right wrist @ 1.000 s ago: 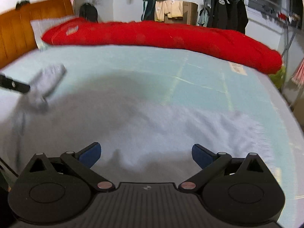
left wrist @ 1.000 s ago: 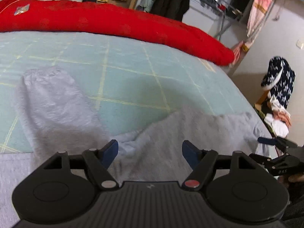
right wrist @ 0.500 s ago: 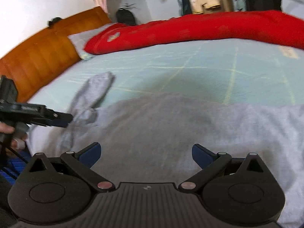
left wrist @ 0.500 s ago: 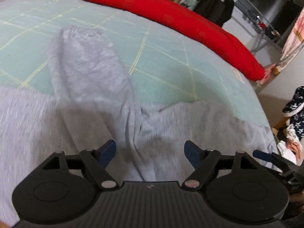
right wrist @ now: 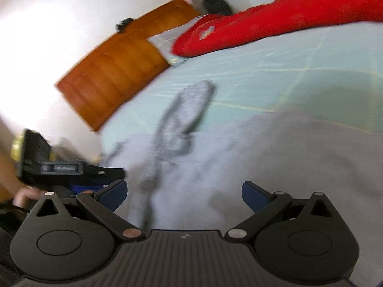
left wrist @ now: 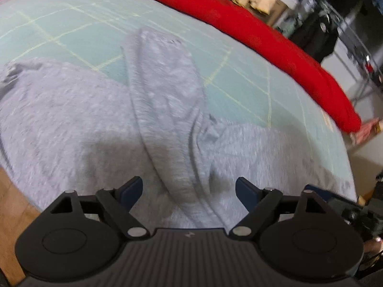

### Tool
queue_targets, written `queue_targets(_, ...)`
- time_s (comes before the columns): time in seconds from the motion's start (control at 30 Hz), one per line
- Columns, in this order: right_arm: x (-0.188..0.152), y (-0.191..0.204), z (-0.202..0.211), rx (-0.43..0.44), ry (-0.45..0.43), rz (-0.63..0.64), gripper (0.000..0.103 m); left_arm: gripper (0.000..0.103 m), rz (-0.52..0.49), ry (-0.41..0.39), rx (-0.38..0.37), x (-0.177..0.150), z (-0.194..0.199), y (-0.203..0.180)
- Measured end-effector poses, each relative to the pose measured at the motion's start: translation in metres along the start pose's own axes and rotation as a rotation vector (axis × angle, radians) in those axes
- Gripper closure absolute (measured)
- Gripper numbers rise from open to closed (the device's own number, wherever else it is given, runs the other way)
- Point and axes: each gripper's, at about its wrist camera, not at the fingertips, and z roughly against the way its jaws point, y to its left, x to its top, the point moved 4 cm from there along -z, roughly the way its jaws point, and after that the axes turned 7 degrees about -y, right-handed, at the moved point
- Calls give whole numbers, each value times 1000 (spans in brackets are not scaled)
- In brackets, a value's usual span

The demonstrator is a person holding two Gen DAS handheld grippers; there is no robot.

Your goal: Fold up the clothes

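Note:
A grey sweatshirt (left wrist: pixel 71 124) lies spread over the near part of the bed, one sleeve (left wrist: pixel 165 91) stretched away across the sheet. My left gripper (left wrist: pixel 189 190) hovers over the base of that sleeve, its jaws opening, with the sleeve's fold below the gap and no pad pressing on it. In the right wrist view the sweatshirt (right wrist: pixel 275 162) fills the foreground and the sleeve (right wrist: pixel 189 110) runs up to the left. My right gripper (right wrist: pixel 184 195) is open above the cloth, holding nothing. The left gripper (right wrist: pixel 71 167) shows at that view's left edge.
A pale green checked sheet (left wrist: pixel 59 31) covers the bed. A long red quilt (left wrist: pixel 239 26) lies along its far side. A wooden headboard (right wrist: pixel 119 71) and a pillow (right wrist: pixel 165 40) stand at the left. Hanging clothes and a rack (left wrist: pixel 335 24) are beyond the bed.
Both cameras swung left across the bed. The sleeve now lies centred before the left gripper, whose jaws stand wider. The right view has turned toward the headboard and the left gripper.

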Motion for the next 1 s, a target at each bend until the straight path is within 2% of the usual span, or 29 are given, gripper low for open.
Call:
queue_targets(0.17,9,26,-42,162,93,-7,0,13,68,-14,4,2,2,19)
queue_targets(0.33,9,53,-79,221,154,23,0,13,84,-25,-38,12,-1,33)
queue_targets(0.43,6,60,-99,243,176,-10,0,13,74,-19,-80,21,-5,44)
queue_targets(0.53,2,60,-124,209,188,-52,0,13,74,0,-161,30,-10,57)
queue_targets(0.63,-2,58,-143,132,184,-93,0,13,76,38,-258,39,-18,70)
queue_targets(0.77,-8,60,-156,40,169,-143,0,13,67,79,-350,50,-26,85)
queue_targets(0.83,-9,69,-153,22,168,-154,0,13,50,92,-389,54,-27,93)
queue_targets(0.93,-10,85,-152,51,175,-175,0,13,37,86,-444,63,-24,108)
queue_targets(1.0,-11,90,-157,12,175,-153,0,13,51,85,-473,68,-24,118)
